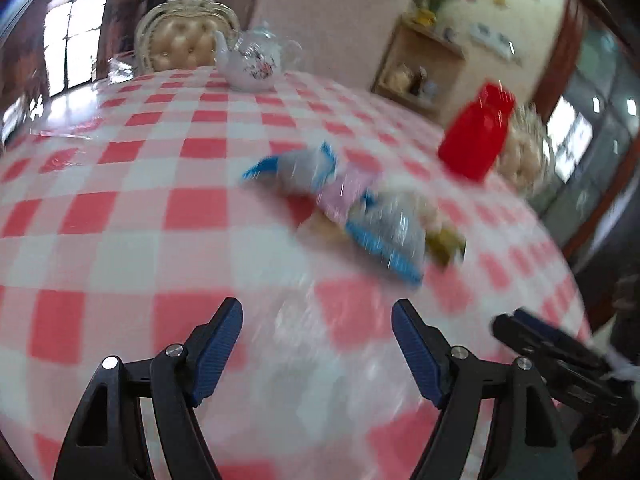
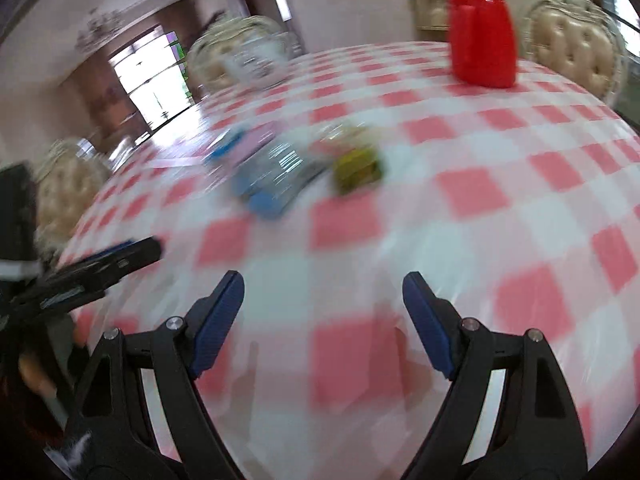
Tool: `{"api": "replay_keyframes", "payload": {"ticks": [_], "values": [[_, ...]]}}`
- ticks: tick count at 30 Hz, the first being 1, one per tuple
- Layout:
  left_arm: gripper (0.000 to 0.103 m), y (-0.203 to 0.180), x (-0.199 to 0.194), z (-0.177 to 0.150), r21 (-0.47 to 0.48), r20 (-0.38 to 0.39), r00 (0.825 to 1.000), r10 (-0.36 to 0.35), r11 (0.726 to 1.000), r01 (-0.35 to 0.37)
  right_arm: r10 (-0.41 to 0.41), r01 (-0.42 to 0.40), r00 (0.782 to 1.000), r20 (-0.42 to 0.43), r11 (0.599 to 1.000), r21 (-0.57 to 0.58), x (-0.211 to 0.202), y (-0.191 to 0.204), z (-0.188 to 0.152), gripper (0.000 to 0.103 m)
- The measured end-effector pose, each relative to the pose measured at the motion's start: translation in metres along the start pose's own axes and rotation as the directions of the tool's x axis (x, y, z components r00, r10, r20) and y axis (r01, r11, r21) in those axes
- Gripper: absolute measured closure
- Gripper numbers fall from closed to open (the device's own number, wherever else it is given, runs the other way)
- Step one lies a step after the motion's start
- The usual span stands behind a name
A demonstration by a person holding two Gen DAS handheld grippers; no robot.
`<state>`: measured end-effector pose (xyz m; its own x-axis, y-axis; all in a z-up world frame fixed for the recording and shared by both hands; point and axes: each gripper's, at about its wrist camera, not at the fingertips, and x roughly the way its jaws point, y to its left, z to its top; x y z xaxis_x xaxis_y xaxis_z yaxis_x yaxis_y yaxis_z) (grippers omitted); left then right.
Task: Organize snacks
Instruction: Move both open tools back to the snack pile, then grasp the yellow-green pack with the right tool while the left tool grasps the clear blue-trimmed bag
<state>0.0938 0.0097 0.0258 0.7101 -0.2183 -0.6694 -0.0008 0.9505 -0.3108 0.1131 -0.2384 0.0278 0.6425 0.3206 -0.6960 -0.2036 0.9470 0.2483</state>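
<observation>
Both grippers empty above the checked cloth, snack pile not yet sorted.

Blue-padded fingers of the left gripper [image 1: 318,354] stand well apart with nothing between them, and the right gripper [image 2: 322,326] is just as wide and empty, each hanging over bare red-and-white tablecloth [image 1: 120,208]. By my reading the task has hardly begun: the snack packets [image 1: 344,216] lie in one loose heap near the table's middle, overlapping, with no tray or box for them in view. Blur hides the detail, but the heap shows crinkly clear wrappers with blue ends, a pink packet [image 1: 348,190] between them, and a small olive-green pack [image 2: 358,168] at its edge, just beside the rest. Farther back stand a red plastic bottle [image 2: 482,28] and a white floral teapot [image 1: 250,60].
</observation>
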Motion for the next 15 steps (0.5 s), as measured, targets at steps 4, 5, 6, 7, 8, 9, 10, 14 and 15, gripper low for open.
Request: {"api": "replay_keyframes", "payload": {"ticks": [4,5,6,7,8,9,10,14,15], "values": [[0.025,0.006,0.01,-0.002,-0.024,0.016,0.997,-0.07,0.997,0.071,-0.054,0.054,0.999,-0.008,0.999,0.002,0.039,-0.02,0.041,0.02],[0.025,0.008,0.011,-0.003,-0.013,0.006,0.998,-0.062,0.998,0.062,-0.058,0.058,0.998,-0.015,0.998,-0.011,0.047,-0.015,0.046,0.02],[0.025,0.009,0.011,-0.002,-0.023,-0.001,0.998,-0.07,0.997,0.07,-0.069,0.068,0.997,-0.023,0.997,-0.037,0.056,-0.014,0.051,0.02],[0.025,0.011,0.01,-0.001,-0.038,0.007,0.996,-0.087,0.996,0.087,-0.082,0.079,0.996,-0.038,0.994,-0.072,0.066,-0.009,0.059,0.02],[0.023,0.011,0.01,0.0,-0.04,0.009,0.996,-0.09,0.995,0.091,-0.084,0.08,0.995,-0.047,0.993,-0.089,0.071,-0.006,0.062,0.02],[0.022,0.008,0.011,0.0,-0.026,0.005,0.996,-0.088,0.996,0.088,-0.087,0.08,0.994,-0.064,0.991,-0.107,0.08,-0.004,0.066,0.02],[0.022,0.005,0.012,-0.001,-0.008,-0.002,0.996,-0.086,0.996,0.086,-0.108,0.095,0.99,-0.092,0.987,-0.129,0.09,-0.001,0.071,0.02],[0.021,-0.009,0.017,-0.002,0.042,-0.022,0.992,-0.122,0.992,0.123,-0.182,0.158,0.977,-0.107,0.967,-0.202,0.101,0.008,0.068,0.057],[0.021,-0.011,0.02,-0.002,0.037,-0.033,0.99,-0.136,0.99,0.138,-0.176,0.156,0.981,-0.087,0.968,-0.198,0.094,0.006,0.068,0.059]]}}
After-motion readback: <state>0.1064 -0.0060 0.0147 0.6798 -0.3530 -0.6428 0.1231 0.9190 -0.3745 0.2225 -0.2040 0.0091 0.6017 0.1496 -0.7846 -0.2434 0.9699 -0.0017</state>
